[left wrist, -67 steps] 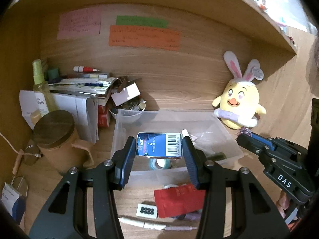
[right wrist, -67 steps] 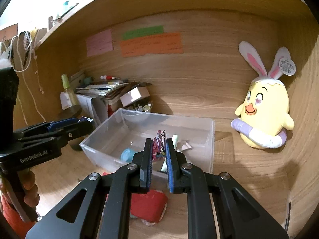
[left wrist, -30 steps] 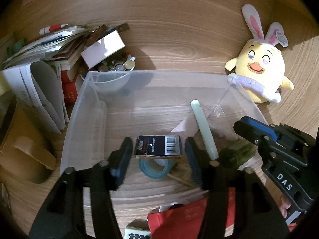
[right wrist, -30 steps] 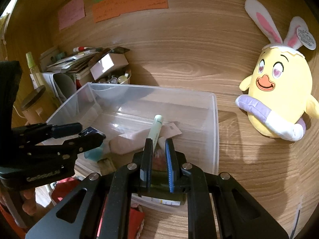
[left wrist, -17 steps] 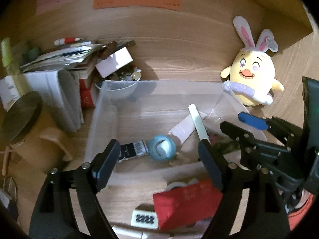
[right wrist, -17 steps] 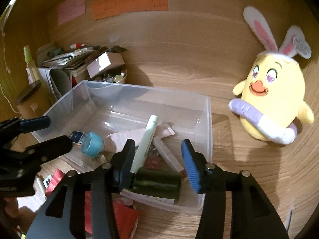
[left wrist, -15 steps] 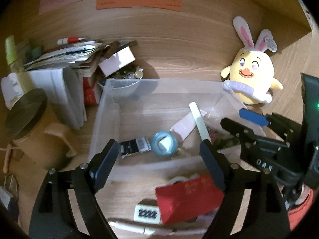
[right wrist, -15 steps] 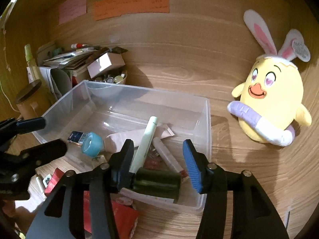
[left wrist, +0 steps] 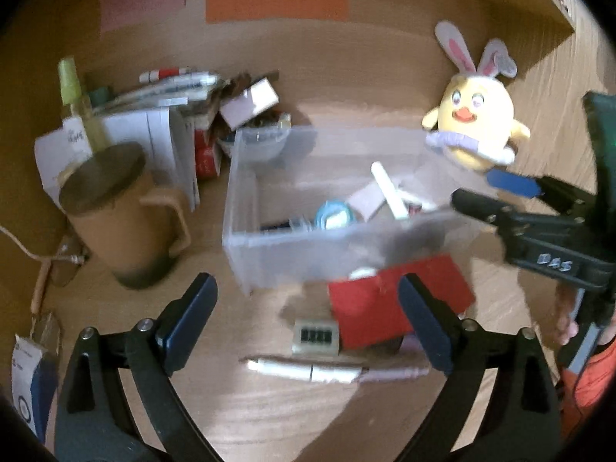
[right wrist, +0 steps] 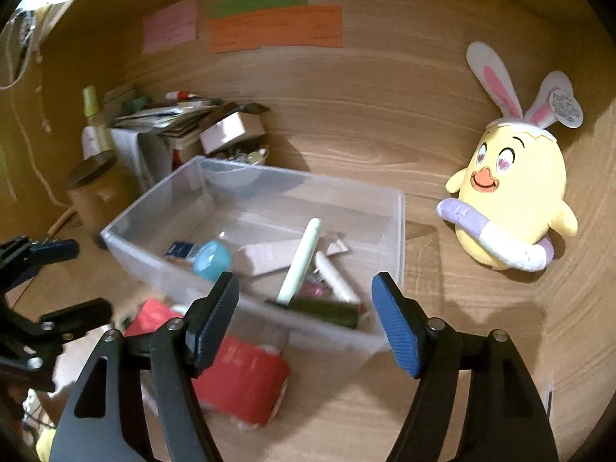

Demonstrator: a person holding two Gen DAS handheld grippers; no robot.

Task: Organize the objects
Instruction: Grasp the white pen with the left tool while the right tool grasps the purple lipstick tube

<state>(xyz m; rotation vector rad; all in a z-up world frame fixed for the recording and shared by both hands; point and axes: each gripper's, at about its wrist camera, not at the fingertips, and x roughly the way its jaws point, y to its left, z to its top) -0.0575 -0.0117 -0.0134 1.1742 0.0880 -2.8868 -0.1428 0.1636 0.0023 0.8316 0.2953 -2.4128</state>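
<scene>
Both grippers, left [left wrist: 308, 321] and right [right wrist: 306, 317], fingers spread, empty, before clear bin [right wrist: 400, 227] front rim.

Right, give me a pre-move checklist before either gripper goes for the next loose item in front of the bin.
1. Left gripper open and empty: ok.
2. Right gripper open and empty: ok.
3. Clear bin upright, with room left: ok.
4. Red packet outside the bin, reachable: ok.
5. White cable lying free of the packet: cannot tell, the image is blurred.
6. Small grey block clear of the packet: not ok, it sits against the packet's edge.
</scene>
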